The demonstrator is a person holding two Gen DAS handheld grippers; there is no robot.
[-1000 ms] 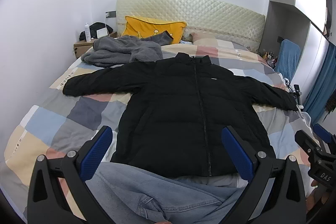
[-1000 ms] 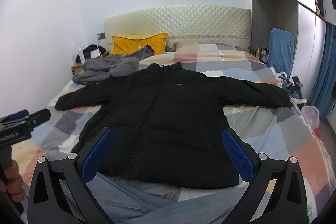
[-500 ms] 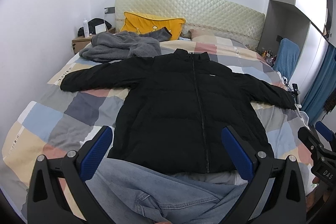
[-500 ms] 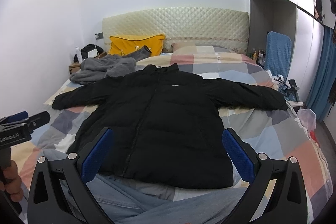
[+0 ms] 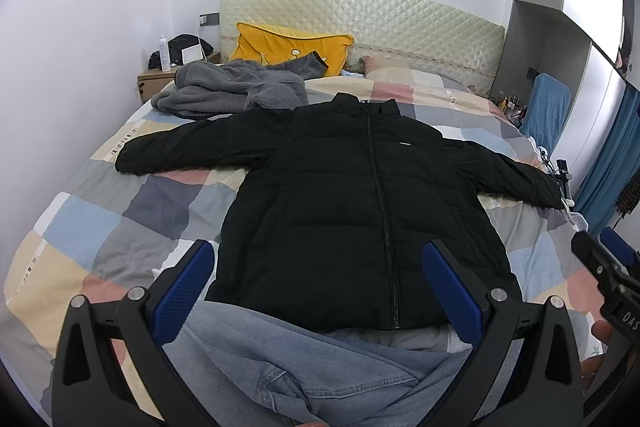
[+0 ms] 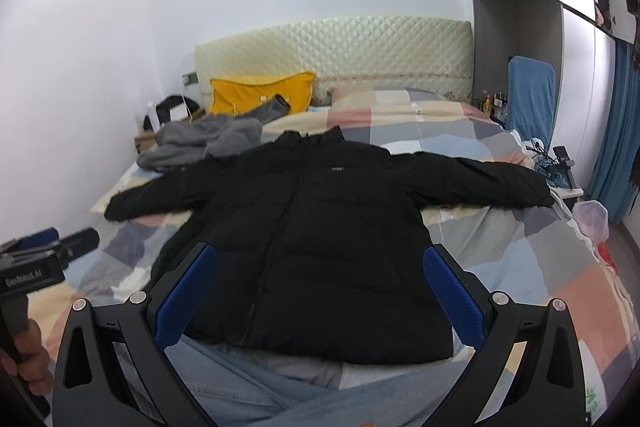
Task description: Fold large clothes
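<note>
A black puffer jacket (image 5: 352,203) lies flat and zipped on the patchwork bed, front up, both sleeves spread out to the sides. It also shows in the right wrist view (image 6: 320,227). My left gripper (image 5: 320,287) is open and empty, held above the jacket's hem. My right gripper (image 6: 320,291) is open and empty too, above the hem. Blue jeans (image 5: 300,367) lie under the jacket's hem at the bed's near end. The right gripper shows at the left wrist view's right edge (image 5: 608,279).
A grey fleece garment (image 5: 232,93) and a yellow pillow (image 5: 288,45) lie near the headboard. A nightstand (image 5: 160,79) stands at the left wall. A blue chair (image 6: 530,95) and blue curtain (image 6: 616,131) are on the right. A plastic bag (image 6: 592,223) sits beside the bed.
Both grippers have pulled back and risen a little, so the jacket sits lower and smaller in both views. Nothing was grasped and the jacket has not moved.
</note>
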